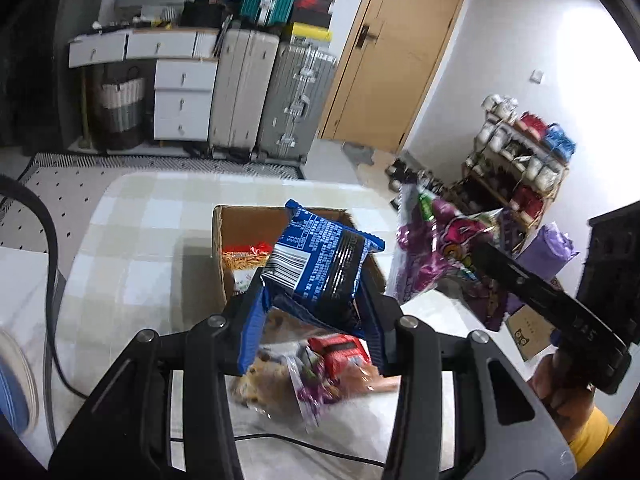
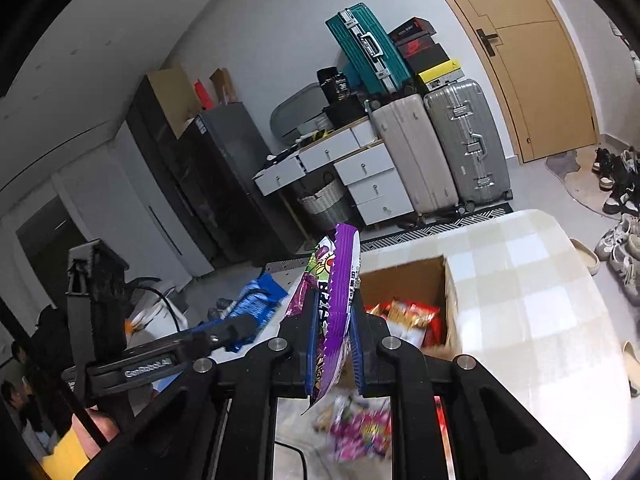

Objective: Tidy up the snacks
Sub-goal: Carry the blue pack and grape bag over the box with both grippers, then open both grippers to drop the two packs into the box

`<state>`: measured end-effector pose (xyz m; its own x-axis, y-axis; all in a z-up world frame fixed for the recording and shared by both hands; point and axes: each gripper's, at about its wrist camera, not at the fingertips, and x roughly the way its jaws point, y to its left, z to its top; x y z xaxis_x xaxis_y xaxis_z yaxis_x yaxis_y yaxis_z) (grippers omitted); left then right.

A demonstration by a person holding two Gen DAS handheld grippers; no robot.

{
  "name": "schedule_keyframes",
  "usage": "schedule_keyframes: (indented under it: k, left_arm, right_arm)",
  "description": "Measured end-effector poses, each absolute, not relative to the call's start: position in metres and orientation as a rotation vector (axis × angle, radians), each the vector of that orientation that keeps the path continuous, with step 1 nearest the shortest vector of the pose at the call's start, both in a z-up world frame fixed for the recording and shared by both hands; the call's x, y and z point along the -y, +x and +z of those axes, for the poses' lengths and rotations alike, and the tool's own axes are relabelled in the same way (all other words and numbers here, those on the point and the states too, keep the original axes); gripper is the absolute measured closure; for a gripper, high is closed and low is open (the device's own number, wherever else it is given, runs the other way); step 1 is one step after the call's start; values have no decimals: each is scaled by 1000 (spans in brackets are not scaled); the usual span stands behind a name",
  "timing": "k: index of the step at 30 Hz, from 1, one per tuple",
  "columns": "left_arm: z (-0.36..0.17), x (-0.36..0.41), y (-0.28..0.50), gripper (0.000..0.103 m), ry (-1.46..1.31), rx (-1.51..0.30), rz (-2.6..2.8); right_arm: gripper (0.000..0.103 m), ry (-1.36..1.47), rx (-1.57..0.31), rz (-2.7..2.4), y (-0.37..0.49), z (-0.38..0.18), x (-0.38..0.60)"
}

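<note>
While the left gripper clamps a crinkled blue foil snack packet above the open brown cardboard box, the right gripper pinches a glossy purple snack bag.

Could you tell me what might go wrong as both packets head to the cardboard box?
The left gripper and right gripper converge closely, so the blue packet and purple packet could collide above the cardboard box. The purple packet is pinched by its edge and may slip.
</note>
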<state>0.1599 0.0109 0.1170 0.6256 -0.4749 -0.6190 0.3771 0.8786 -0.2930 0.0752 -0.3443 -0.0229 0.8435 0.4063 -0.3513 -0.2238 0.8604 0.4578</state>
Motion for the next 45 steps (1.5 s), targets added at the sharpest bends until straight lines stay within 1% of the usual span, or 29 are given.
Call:
schedule_keyframes:
  k: [8, 13, 20, 25, 28, 31, 40, 45]
  left_arm:
    - [79, 17, 238, 63, -80, -839, -456]
    - [47, 49, 268, 63, 24, -873, -470]
    - [-3, 67, 306, 63, 22, -967, -459]
    - [-13, 77, 310, 63, 82, -947, -463]
    - [-18, 75, 315, 63, 64, -960, -470]
    - [-20, 71, 315, 63, 71, -954, -469]
    - [-32, 73, 318, 64, 130, -947, -468]
    - [-38, 85, 309, 64, 220, -939, -470]
  right_arm:
    - [89, 350, -532, 278, 153, -42, 347]
    - [89, 291, -602, 275, 194, -66, 341]
    - [89, 234, -663, 248, 231, -97, 334]
    - [89, 203, -670, 258, 239, -107, 331]
    - [89, 201, -668, 258, 240, -110, 331]
    - [89, 248, -666, 283, 240, -111, 334]
    - [89, 279, -717, 274, 249, -122, 333]
    - [89, 266, -748, 270, 250, -130, 334]
